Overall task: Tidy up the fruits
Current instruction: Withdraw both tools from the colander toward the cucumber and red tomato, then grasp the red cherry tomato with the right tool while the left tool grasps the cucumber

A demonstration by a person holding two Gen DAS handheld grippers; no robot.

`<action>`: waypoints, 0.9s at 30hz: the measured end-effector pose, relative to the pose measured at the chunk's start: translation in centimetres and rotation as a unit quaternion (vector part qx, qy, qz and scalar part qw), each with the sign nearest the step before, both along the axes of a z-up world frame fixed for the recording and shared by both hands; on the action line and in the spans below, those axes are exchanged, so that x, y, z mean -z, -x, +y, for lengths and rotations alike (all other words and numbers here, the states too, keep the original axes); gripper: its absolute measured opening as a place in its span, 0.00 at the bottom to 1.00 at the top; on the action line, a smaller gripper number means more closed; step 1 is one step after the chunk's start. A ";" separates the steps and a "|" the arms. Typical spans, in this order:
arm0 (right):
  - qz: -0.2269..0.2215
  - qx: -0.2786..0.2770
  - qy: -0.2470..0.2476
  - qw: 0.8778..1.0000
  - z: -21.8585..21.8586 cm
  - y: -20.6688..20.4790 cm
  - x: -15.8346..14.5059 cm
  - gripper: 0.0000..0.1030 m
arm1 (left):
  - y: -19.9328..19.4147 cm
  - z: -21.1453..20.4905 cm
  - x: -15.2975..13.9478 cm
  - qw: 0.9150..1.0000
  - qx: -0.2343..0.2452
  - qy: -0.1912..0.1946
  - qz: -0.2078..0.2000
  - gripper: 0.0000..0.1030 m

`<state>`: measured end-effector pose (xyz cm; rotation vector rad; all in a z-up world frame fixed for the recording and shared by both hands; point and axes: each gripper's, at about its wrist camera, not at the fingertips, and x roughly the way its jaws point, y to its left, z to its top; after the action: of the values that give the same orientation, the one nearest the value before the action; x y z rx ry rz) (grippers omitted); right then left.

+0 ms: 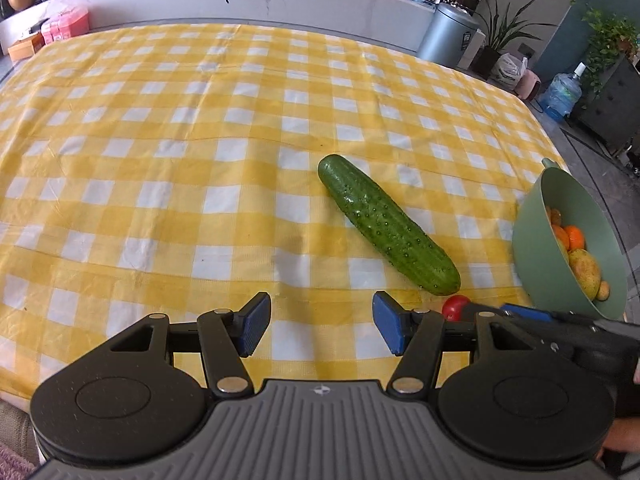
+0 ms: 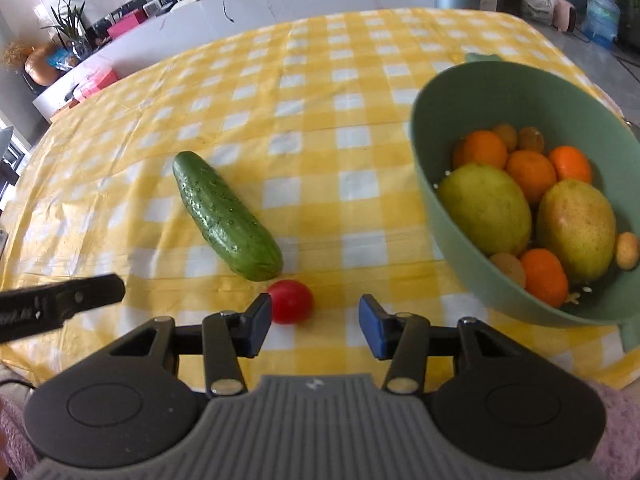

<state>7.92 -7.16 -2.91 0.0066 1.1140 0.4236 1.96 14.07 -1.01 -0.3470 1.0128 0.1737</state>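
Note:
A long green cucumber (image 1: 388, 226) (image 2: 226, 216) lies slantwise on the yellow checked cloth. At its near end sits a small red tomato (image 1: 455, 307) (image 2: 291, 301). My right gripper (image 2: 314, 326) hovers just before the tomato, jaws apart, with the tomato by the left pad and not pinched. A green bowl (image 2: 520, 96) (image 1: 536, 264) to the right holds oranges, two yellow-green fruits and small yellow ones. My left gripper (image 1: 320, 326) stands open over bare cloth, left of the cucumber's near end, with nothing between its fingers.
The table's front edge runs just below both grippers. The two grippers are close, each showing at the edge of the other's view. Beyond the far table edge stand a white counter, a grey bin (image 1: 448, 34) and potted plants.

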 end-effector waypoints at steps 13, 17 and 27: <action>0.004 -0.014 0.033 0.999 2.2 -1.2 0.5 0.44 | -0.1 1.6 1.0 1.000 -0.015 -0.002 0.013 0.67; 0.014 -0.027 0.029 0.999 2.5 -1.0 0.8 0.44 | -0.3 1.6 1.3 1.000 -0.012 -0.002 0.021 0.67; 0.011 -0.040 0.028 0.999 2.5 -0.5 0.9 0.26 | -0.4 1.0 1.2 1.000 -0.002 -0.001 0.015 0.67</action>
<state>8.45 -4.66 -3.77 -0.0823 1.1493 0.4652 2.32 15.06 -2.16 -0.3458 1.0407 0.1836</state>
